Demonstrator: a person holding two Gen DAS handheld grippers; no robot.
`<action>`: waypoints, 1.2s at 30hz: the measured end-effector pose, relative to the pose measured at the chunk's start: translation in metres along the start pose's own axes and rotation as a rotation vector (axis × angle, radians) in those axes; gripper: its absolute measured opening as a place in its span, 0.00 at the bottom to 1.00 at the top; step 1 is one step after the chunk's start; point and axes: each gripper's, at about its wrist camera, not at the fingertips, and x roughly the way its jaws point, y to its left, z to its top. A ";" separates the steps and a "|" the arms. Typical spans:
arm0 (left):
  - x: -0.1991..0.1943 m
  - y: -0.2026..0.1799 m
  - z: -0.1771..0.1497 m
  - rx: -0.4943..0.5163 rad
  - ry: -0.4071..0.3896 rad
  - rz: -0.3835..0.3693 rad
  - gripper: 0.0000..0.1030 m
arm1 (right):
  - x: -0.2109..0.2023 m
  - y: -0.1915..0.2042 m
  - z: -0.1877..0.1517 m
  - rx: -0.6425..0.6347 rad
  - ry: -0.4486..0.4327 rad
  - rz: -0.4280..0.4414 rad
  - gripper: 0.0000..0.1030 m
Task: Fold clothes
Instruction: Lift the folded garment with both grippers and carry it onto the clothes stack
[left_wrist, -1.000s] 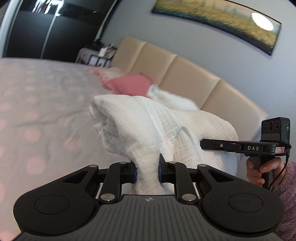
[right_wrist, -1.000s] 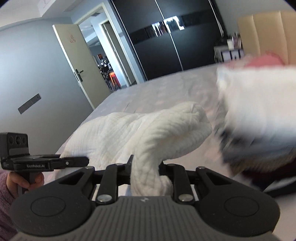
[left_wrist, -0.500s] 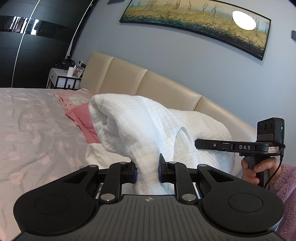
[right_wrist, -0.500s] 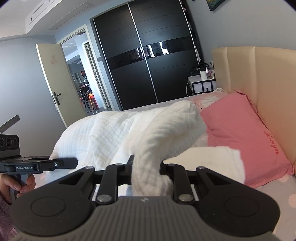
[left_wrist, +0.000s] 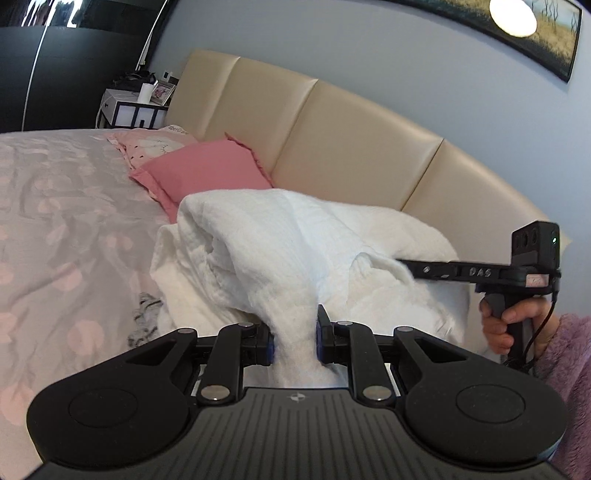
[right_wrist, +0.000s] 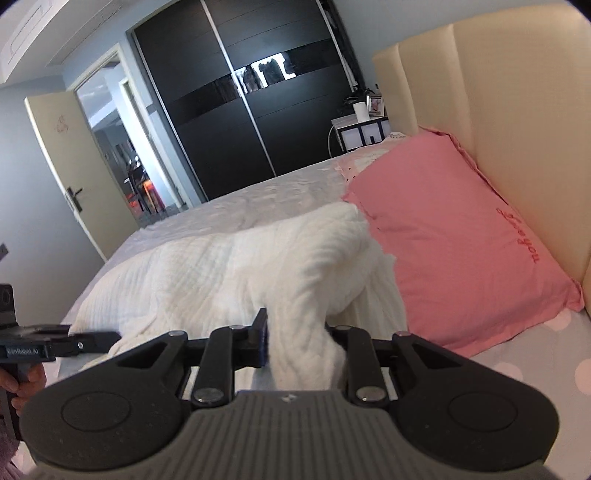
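A thick white quilted garment (left_wrist: 280, 240) hangs bunched between both grippers, low over the bed by the pink pillow (left_wrist: 207, 173). My left gripper (left_wrist: 293, 332) is shut on one gathered end of it. In the right wrist view the same garment (right_wrist: 221, 266) fills my right gripper (right_wrist: 295, 332), whose jaws are opening while the fabric still sits pinched between the pads. A hand (left_wrist: 517, 325) grips the right gripper's handle at the far right. Another flat white cloth (left_wrist: 173, 266) lies on the bed under the held bundle.
The beige padded headboard (left_wrist: 332, 140) stands just behind the pillow (right_wrist: 461, 251). Grey bedding with pink dots (left_wrist: 55, 221) spreads to the left. A white nightstand (right_wrist: 365, 133), a black sliding wardrobe (right_wrist: 258, 110) and an open door (right_wrist: 74, 177) lie beyond the bed.
Both grippers have carried the white garment across the bed toward the headboard and lower, beside the pink pillow. The gap of the right gripper's jaws has widened a little.
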 end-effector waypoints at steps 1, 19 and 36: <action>0.002 0.002 0.001 0.002 0.003 0.005 0.16 | 0.001 -0.006 -0.002 0.016 -0.007 -0.010 0.31; -0.081 -0.039 0.002 0.121 -0.106 0.141 0.52 | -0.106 0.039 -0.009 0.040 -0.200 -0.179 0.79; -0.269 -0.052 -0.061 0.293 -0.223 0.398 0.73 | -0.103 0.241 -0.084 -0.303 -0.125 0.033 0.84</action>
